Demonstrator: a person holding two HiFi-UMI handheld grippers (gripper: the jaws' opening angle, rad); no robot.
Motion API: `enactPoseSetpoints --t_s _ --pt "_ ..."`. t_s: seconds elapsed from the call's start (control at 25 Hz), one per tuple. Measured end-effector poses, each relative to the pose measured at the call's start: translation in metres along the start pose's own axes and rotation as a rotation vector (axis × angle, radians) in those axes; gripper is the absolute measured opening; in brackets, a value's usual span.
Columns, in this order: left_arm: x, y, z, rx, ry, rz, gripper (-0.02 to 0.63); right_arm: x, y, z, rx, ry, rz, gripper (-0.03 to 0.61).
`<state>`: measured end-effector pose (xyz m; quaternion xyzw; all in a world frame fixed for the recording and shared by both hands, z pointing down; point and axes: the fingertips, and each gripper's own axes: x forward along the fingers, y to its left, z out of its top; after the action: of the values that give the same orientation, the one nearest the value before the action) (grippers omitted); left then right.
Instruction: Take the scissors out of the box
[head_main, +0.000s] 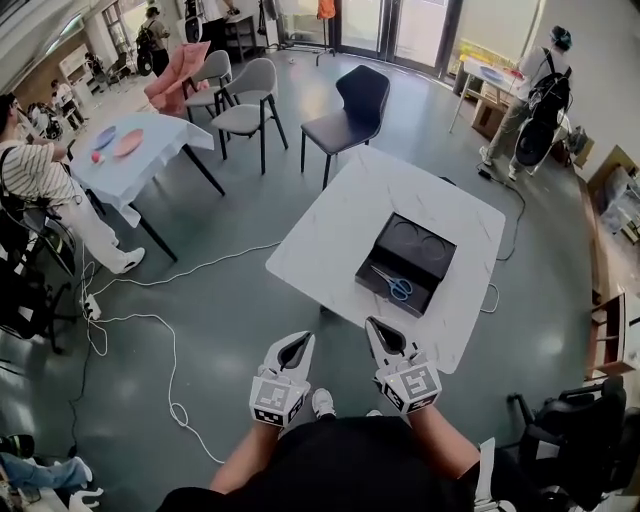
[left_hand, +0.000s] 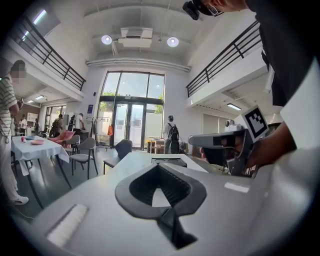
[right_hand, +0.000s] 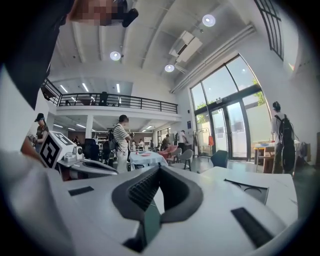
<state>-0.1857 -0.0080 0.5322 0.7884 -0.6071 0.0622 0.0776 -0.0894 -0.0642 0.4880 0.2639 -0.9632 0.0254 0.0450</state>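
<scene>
A pair of scissors (head_main: 393, 284) with blue handles lies in the near half of an open black box (head_main: 432, 262) on the white table (head_main: 340, 215). The box's lid half, with two round recesses, lies flat behind it. My left gripper (head_main: 300, 342) and right gripper (head_main: 377, 328) hang side by side short of the table's near edge, both shut and empty. In the left gripper view the shut left gripper (left_hand: 159, 168) points at the table, with the box (left_hand: 169, 161) ahead and the right gripper (left_hand: 220, 142) beside it. In the right gripper view, past the shut right gripper (right_hand: 159, 169), the box (right_hand: 247, 189) lies to the right.
A dark chair (head_main: 350, 110) stands behind the table and two grey chairs (head_main: 248, 100) further left. A second table (head_main: 150, 150) with plates is at the left. White cables (head_main: 160, 330) trail over the floor. People stand at the left and back right. A black chair (head_main: 585, 440) stands at my right.
</scene>
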Motion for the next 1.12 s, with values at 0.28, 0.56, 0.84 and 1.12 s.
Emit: enactPoseSetpoints --t_s 0.28,0.56,0.84,1.12 --pt "0.011 0.01 0.002 0.027 -0.005 -0.063 0.009 -0.002 -0.017 0.001 -0.001 0.007 -0.093 0.008" --pt "0.046 0.003 0.009 0.023 0.006 -0.116 0.009 0.0 -0.041 -0.003 0.013 0.022 -0.119 0.008" --pt "0.093 -0.001 0.023 0.057 -0.005 -0.148 0.009 0.015 -0.076 0.002 -0.024 0.023 -0.113 0.008" --pt "0.14 -0.013 0.035 0.052 -0.009 -0.183 0.009 0.015 -0.124 -0.009 -0.018 0.051 -0.139 0.008"
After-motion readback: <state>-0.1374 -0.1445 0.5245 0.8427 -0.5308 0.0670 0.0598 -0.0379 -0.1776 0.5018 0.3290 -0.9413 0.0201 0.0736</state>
